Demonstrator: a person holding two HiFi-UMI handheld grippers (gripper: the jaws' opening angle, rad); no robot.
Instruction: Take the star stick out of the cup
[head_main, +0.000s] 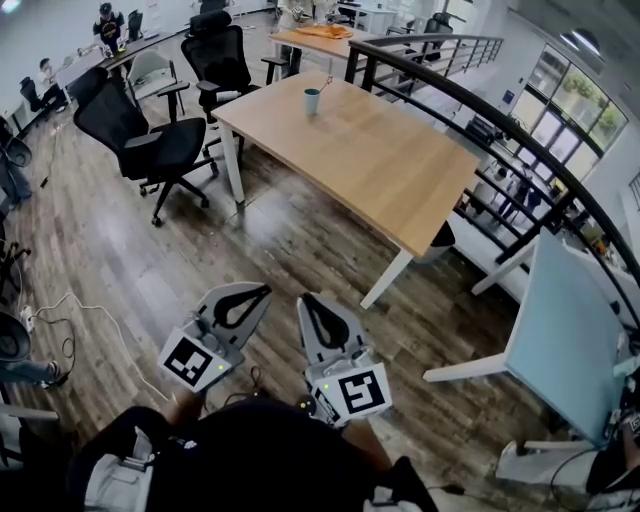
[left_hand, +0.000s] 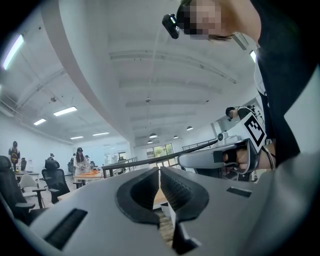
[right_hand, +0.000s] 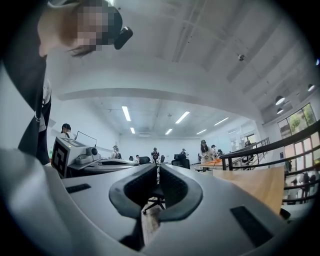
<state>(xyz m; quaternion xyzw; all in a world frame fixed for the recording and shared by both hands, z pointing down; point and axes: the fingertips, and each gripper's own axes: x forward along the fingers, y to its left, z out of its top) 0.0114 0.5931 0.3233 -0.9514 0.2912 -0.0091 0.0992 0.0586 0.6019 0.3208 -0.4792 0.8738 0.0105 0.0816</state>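
A teal cup (head_main: 312, 101) stands on the far end of a wooden table (head_main: 380, 165), with a thin stick (head_main: 325, 82) leaning out of it; its star end is too small to make out. Both grippers are held close to my body, far from the table. My left gripper (head_main: 262, 290) is shut, jaws touching, nothing between them. Beside it, my right gripper (head_main: 306, 299) is shut and empty too. In the left gripper view the jaws (left_hand: 159, 170) meet in front of a distant railing. In the right gripper view the jaws (right_hand: 158, 165) meet likewise.
Black office chairs (head_main: 150, 140) stand left of the table on the wood floor. A black railing (head_main: 520, 150) runs along the right side. A pale blue panel (head_main: 565, 335) stands at the right. Cables (head_main: 70, 310) lie on the floor at left. People sit at far desks (head_main: 105, 25).
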